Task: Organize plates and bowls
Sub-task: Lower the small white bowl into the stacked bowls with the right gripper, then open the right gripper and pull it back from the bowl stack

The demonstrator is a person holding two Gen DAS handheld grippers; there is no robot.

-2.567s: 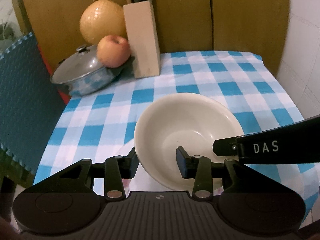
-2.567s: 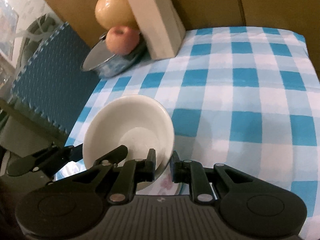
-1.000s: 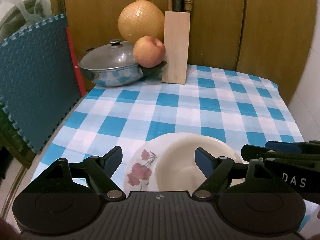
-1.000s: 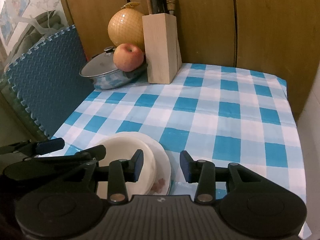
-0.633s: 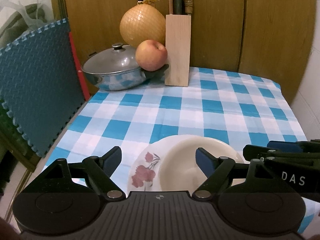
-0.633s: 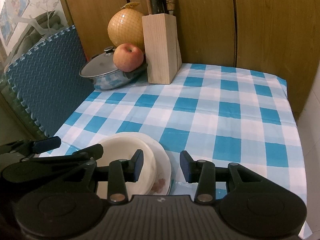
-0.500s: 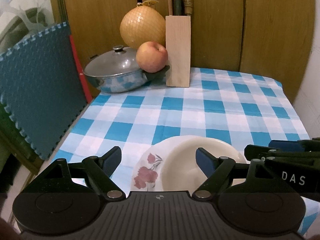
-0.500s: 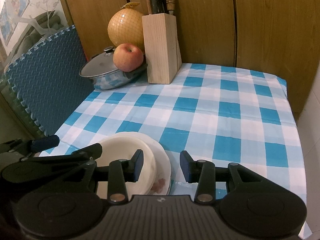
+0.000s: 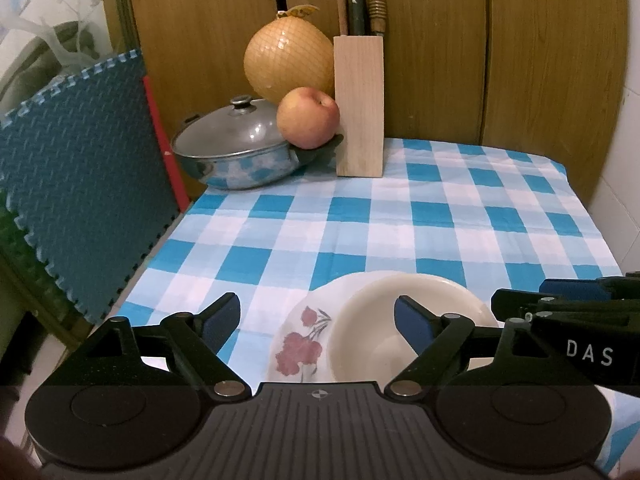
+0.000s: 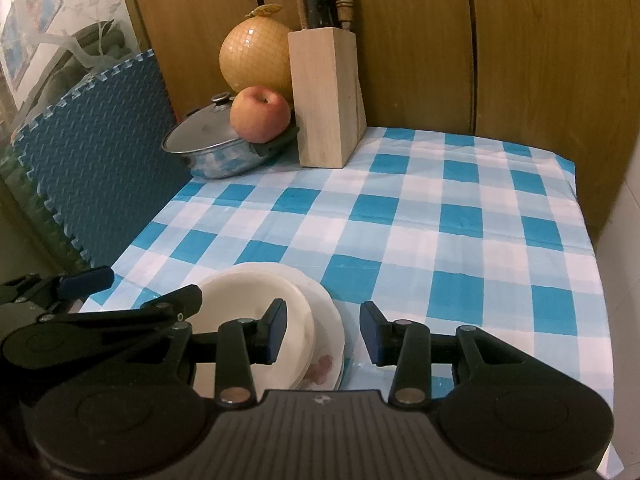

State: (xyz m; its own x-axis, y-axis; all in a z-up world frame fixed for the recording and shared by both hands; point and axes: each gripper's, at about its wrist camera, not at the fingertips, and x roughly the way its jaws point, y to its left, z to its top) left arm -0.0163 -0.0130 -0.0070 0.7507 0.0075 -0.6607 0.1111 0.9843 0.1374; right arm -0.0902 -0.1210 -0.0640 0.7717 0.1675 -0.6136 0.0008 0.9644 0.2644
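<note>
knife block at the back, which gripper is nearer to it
Neither clearly. The left gripper and right gripper both hover, empty, over the bowl at the near table edge, far from the knife block; the left's jaws are opening.

White letters "DAS" on the black arm of the right gripper (image 9: 560, 300), seen at the right edge of the left wrist view, no other readable text

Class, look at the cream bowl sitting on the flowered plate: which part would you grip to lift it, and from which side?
Probably the bowl by its thin raised rim, one finger inside and one outside, coming from the near right edge. There the right tool is nearest, and the plate sticks out least.
</note>
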